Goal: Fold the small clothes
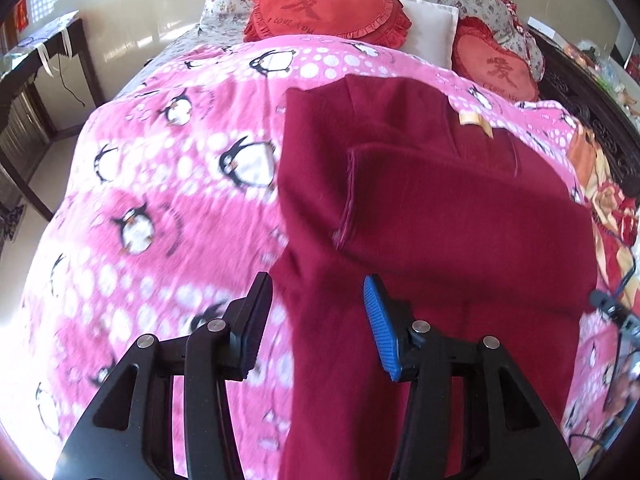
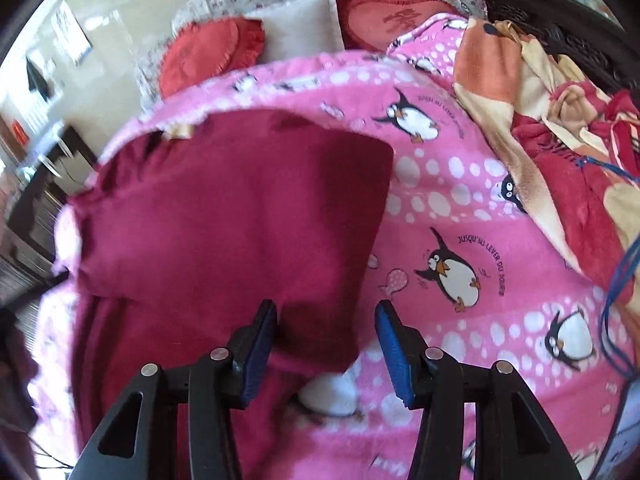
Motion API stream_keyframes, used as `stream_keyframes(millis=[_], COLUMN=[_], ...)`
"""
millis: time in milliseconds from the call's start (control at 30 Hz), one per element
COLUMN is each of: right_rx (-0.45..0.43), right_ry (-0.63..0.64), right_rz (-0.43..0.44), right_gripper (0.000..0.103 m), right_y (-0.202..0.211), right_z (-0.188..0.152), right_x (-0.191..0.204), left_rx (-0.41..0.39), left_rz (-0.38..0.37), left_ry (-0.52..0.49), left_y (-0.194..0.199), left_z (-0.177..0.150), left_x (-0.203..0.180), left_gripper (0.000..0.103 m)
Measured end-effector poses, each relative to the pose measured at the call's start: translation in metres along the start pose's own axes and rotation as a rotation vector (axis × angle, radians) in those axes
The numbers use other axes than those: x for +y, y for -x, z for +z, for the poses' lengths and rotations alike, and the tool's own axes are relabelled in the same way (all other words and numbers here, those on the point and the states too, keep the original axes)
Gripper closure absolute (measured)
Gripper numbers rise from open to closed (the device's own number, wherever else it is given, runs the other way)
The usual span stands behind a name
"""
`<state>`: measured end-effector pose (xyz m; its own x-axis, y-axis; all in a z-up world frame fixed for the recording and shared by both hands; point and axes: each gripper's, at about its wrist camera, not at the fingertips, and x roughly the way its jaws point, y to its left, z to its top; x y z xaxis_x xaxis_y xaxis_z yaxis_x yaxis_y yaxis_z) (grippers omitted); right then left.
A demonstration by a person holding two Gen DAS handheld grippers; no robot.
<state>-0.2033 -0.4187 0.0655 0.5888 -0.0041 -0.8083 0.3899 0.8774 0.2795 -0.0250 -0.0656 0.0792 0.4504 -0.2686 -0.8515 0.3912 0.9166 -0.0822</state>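
Observation:
A dark red garment [image 1: 440,208] lies on a pink penguin-print blanket [image 1: 160,200], with one part folded over on top and a small tan label near its far edge. My left gripper [image 1: 316,320] is open and empty above the garment's near left edge. In the right wrist view the garment [image 2: 224,216] lies left of centre, its folded flap uppermost. My right gripper [image 2: 326,344] is open and empty over the flap's near right corner, on the pink blanket [image 2: 460,208].
Red heart cushions [image 1: 328,4] and a white pillow [image 1: 432,28] lie at the bed's head. A crumpled orange and red blanket [image 2: 560,140] lies at the right. A dark desk [image 1: 36,64] stands left of the bed.

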Motion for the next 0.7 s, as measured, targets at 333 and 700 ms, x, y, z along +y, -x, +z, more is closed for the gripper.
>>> stream_keyframes(millis=[333,700], right_rx=[0.074,-0.034], right_ry=[-0.089,-0.114], right_rz=[0.116,0.113], right_gripper=[0.041,0.097], right_y=[-0.016,-0.018], right_z=[-0.049,-0.040], right_x=[0.006,0.011], left_rx=[0.017,0.006], left_rz=[0.009,0.013], left_ry=[0.005,0.017], left_y=[0.017,0.032], left_z=[-0.041,-0.059], left_x=[0.007,0.009], left_gripper=[0.056,0.056])
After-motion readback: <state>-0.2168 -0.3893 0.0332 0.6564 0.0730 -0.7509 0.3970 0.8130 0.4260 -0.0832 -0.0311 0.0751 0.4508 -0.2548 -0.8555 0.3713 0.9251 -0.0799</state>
